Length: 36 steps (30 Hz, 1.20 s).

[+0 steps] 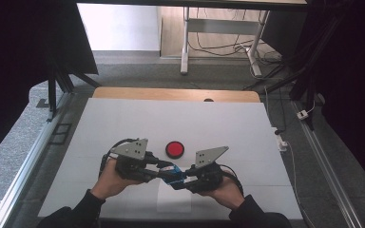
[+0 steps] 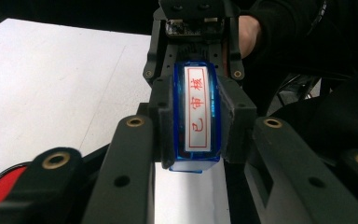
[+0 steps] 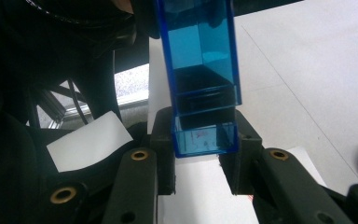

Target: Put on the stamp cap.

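Observation:
A clear blue stamp with red characters on its white face hangs just above the table between both grippers. In the high view my left gripper comes at it from the left and my right gripper from the right. My left gripper is shut on the sides of the stamp, pads tight against the blue plastic. In the right gripper view my right gripper is shut on the end section of the stamp. A round red ink pad lies just beyond them.
A white sheet of paper lies under the grippers near the front edge of the white tabletop. A wooden strip runs along the far edge. Desk legs and cables stand on the floor beyond.

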Motion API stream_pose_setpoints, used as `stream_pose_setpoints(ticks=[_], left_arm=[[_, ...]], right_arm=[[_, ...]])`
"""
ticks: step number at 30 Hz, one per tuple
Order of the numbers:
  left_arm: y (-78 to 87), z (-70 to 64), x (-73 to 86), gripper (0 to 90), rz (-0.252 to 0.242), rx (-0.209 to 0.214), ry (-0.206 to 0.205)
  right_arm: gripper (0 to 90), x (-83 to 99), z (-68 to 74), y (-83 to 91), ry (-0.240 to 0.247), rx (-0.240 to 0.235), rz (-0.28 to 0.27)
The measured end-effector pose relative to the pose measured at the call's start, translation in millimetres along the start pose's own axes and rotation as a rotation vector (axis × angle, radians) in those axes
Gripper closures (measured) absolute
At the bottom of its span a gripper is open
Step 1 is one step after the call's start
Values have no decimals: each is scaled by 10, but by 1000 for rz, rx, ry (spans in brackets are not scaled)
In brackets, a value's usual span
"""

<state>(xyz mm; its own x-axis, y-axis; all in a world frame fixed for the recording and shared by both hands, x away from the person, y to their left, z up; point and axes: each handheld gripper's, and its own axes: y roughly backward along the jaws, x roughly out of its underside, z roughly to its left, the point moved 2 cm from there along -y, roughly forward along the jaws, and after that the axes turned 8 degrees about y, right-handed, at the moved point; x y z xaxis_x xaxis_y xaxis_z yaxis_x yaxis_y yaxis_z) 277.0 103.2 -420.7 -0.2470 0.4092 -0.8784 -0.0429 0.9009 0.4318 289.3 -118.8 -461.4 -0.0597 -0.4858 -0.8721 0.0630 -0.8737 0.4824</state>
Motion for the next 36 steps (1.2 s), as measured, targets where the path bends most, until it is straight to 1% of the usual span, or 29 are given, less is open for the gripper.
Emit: stream_pose_setpoints(ticks=[4,9,12,14,18,22,25,36], left_arm=[[0,-1,5,700,3,7,-8],[-1,4,12,700,-1,17,-9],[-17,-2,17,700,12,21,-26],[-21,0,21,700,8,21,-20],[-23,17,38,700,-11,39,-2],[-26,34,52,700,-28,59,13],[-28,39,58,700,-36,66,17],[-48,63,92,701,-77,98,59]], right_arm=[[684,-1,0,2,-3,-6,-1],[684,-4,3,0,-7,-13,-3],[684,-10,8,-2,-15,-28,-14],[685,-12,11,-3,-11,-27,-9],[686,-14,11,3,-19,-32,-16],[686,-23,18,15,-8,-33,-24],[687,-26,23,20,5,-31,-27],[689,-29,21,36,14,-44,-32]])
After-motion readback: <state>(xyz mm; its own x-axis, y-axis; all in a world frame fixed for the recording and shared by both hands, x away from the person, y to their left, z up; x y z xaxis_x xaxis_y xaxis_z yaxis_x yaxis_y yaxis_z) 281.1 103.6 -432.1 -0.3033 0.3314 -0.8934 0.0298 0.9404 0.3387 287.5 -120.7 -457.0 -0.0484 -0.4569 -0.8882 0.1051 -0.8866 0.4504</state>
